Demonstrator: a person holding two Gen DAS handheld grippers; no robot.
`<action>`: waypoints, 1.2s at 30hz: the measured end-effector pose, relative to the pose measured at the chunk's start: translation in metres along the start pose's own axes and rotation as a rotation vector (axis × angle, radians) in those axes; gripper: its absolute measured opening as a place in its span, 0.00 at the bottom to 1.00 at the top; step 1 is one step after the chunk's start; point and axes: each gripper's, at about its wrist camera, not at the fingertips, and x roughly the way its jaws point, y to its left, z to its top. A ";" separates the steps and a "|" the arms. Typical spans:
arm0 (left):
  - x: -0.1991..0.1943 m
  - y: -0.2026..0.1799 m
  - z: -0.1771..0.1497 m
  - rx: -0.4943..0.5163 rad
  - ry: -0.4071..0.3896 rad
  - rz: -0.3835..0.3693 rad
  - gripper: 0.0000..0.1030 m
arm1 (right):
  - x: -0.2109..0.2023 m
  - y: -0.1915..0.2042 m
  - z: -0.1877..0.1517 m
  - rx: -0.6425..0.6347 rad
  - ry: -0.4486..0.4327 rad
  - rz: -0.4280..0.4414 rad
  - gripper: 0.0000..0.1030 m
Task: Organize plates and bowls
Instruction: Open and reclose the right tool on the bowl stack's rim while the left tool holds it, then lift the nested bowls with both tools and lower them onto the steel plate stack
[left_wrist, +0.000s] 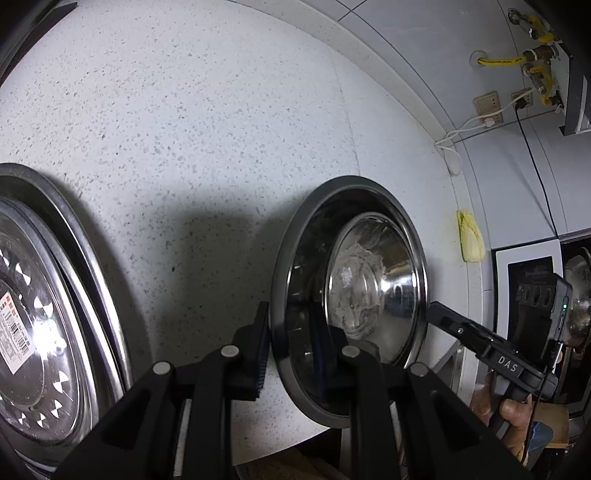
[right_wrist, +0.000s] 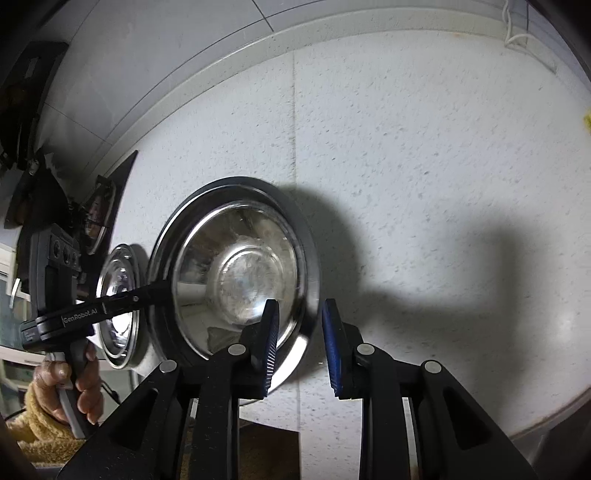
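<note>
We angle both grippers steeply down over the speckled counter (left_wrist: 184, 129). "DAS" reads on one gripper body, "GenRobot.AI" on the other. Left gripper (left_wrist: 291, 350) pinches the near rim of the steel bowl (left_wrist: 369, 266), one pad each side. Right gripper (right_wrist: 301, 347) straddles the opposite rim, jaws slightly spread, pads off the metal. A stickered steel plate (left_wrist: 40, 314) lies well left.
</note>
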 end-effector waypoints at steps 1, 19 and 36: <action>0.000 0.000 0.000 -0.002 0.001 -0.001 0.17 | 0.000 -0.001 -0.001 0.005 0.005 -0.016 0.21; 0.012 0.017 0.008 -0.044 0.040 -0.086 0.17 | 0.017 -0.003 0.007 -0.023 0.031 0.013 0.11; -0.065 0.034 0.011 -0.011 -0.084 -0.086 0.17 | -0.009 0.053 0.019 -0.111 -0.054 0.043 0.11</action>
